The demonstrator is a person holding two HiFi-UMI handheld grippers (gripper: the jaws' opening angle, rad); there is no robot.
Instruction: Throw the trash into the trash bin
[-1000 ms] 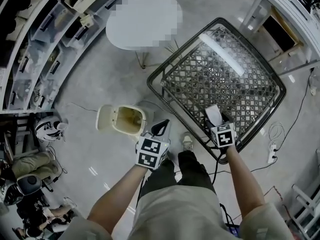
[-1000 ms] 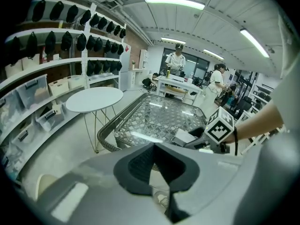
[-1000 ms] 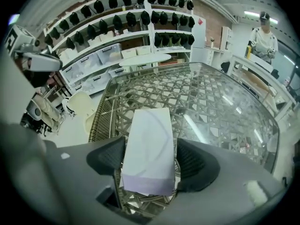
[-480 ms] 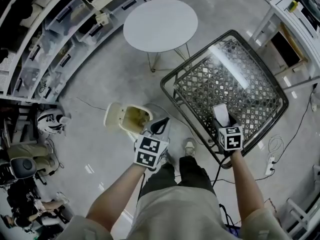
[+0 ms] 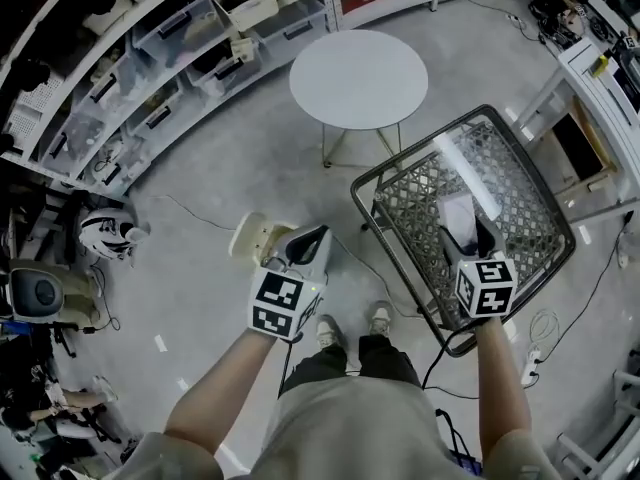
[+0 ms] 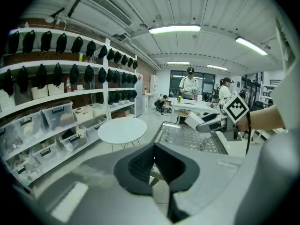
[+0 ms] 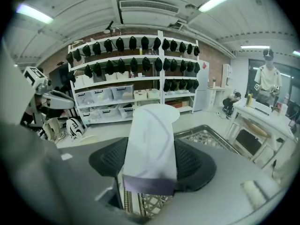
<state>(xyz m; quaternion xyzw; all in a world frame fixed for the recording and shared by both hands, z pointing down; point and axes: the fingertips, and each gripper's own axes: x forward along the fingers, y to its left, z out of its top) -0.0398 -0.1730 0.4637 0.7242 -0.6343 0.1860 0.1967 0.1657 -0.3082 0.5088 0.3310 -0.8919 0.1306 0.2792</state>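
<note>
My right gripper (image 5: 468, 230) is shut on a white carton (image 5: 458, 213) with a dark band at its near end, held above the wire-mesh table (image 5: 520, 183). Its jaws have just closed a little onto it. In the right gripper view the carton (image 7: 151, 130) stands between both black pads of the right gripper (image 7: 150, 161). My left gripper (image 5: 308, 240) is shut with nothing in it, its pads meeting in the left gripper view (image 6: 153, 162). It hangs over the cream trash bin (image 5: 250, 240) on the floor and hides part of it.
A round white table (image 5: 358, 78) stands beyond the mesh table. Shelves with plastic crates (image 5: 150, 58) curve along the left. A helmet (image 5: 105, 236) lies on the floor at left. People stand at far benches (image 6: 190, 86). A cable (image 5: 440, 358) trails by my feet.
Both grippers have risen. The right one has lifted the carton up off the near edge of the mesh table. The left one now covers more of the bin.
</note>
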